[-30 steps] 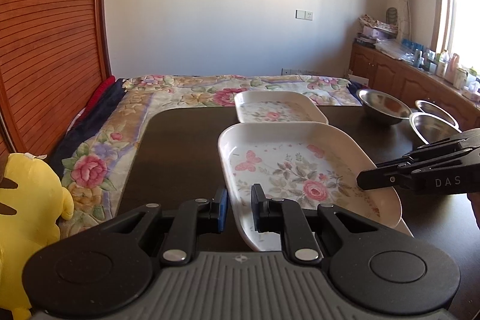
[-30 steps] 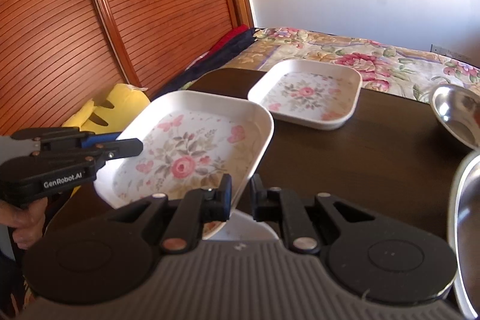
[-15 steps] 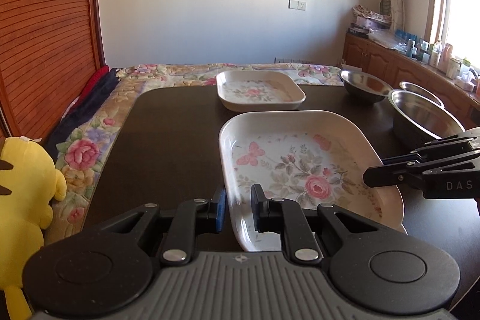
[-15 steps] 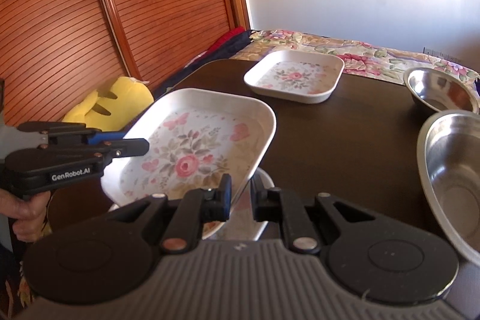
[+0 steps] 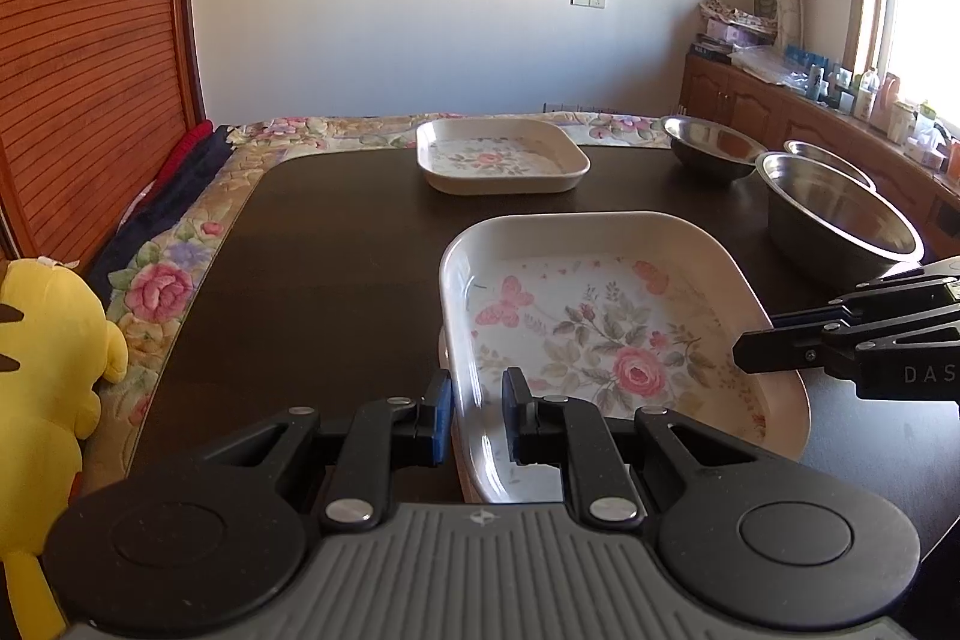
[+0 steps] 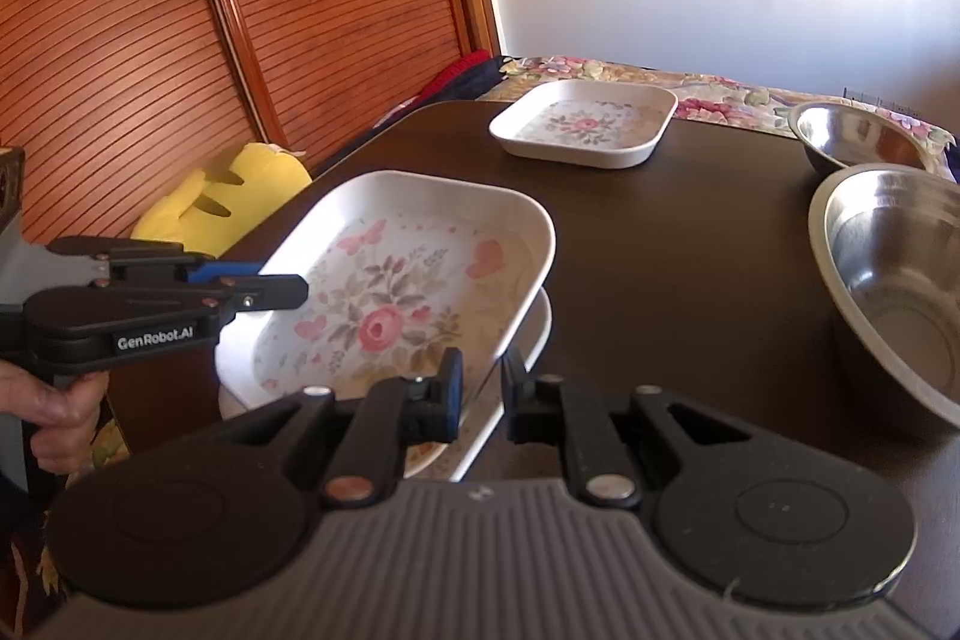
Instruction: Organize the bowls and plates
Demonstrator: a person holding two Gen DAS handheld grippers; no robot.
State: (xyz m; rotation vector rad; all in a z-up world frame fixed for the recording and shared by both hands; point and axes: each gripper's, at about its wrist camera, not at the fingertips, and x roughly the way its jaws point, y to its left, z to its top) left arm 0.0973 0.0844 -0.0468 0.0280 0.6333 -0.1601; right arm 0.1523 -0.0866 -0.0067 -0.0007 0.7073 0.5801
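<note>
Both tongs are clamped on the same floral square plate (image 5: 606, 340): left tongs (image 5: 476, 415) pinch its near-left rim, right tongs (image 6: 482, 396) pinch the opposite rim, pads either side of the raised wall. The plate is held level just above a second plate (image 6: 528, 340) of the same kind on the dark worktop (image 5: 336, 250); a sliver of that lower plate shows under the right corner, so it looks like a nesting stack in progress. Judging by the look, the plate is melamine or similar: light, stiff, glossy, so slippery at the pads; the upright rim wall is the only real hold, and a two-sided grip keeps it from tipping. Not very fragile, but a drop would clatter. A third floral plate (image 5: 501, 154) sits well apart at the far edge of the worktop. Steel bowls to the right: large steel bowl (image 6: 894, 280) near, smaller steel bowl (image 6: 864, 142) behind; those would be light, rigid, slick, best taken at the lip. Hard to tell: whether the held plate touches the lower one, since the gap is hidden by the tongs' bodies. Lower plate mostly covered. Large bowl is cut off at the frame edge in the right wrist view. A third bowl rim (image 5: 831, 160) is only partly visible behind it in the left wrist view.
</note>
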